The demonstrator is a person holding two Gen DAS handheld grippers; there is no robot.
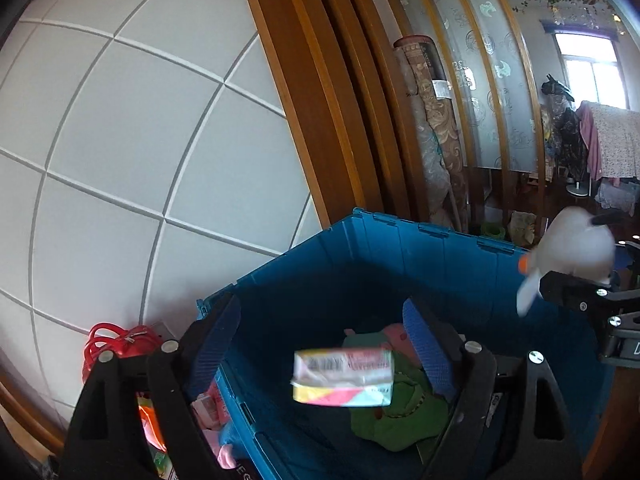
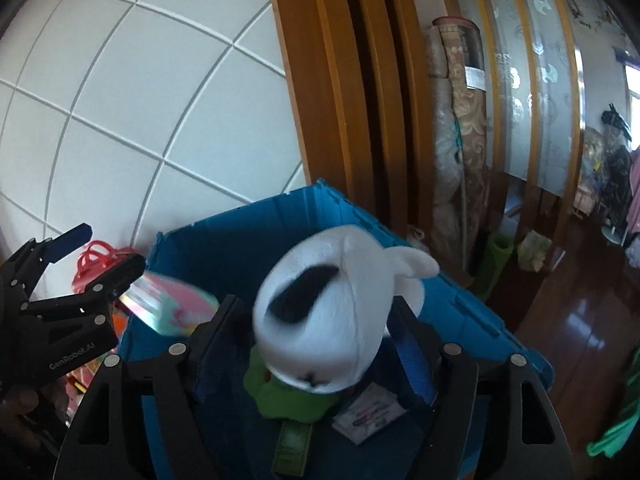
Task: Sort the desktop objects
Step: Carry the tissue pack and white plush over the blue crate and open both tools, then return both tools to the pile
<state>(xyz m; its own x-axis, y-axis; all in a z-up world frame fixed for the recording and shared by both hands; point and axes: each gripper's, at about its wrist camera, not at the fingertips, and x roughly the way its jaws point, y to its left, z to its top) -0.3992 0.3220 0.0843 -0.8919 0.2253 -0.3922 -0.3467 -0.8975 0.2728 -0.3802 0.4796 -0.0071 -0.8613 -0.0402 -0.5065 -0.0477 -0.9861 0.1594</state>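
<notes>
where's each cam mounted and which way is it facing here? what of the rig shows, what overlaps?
Left wrist: on the left gripper, looking forward and down into the blue crate; own open fingers frame a blurred packet, with the right gripper's black frame at the right edge.
Right wrist: on the right gripper, facing the same crate; own fingers flank a white plush toy, left gripper at the left edge.
Shared: crate, plush, packet, green plush, tiled wall, wooden door frame.
</notes>
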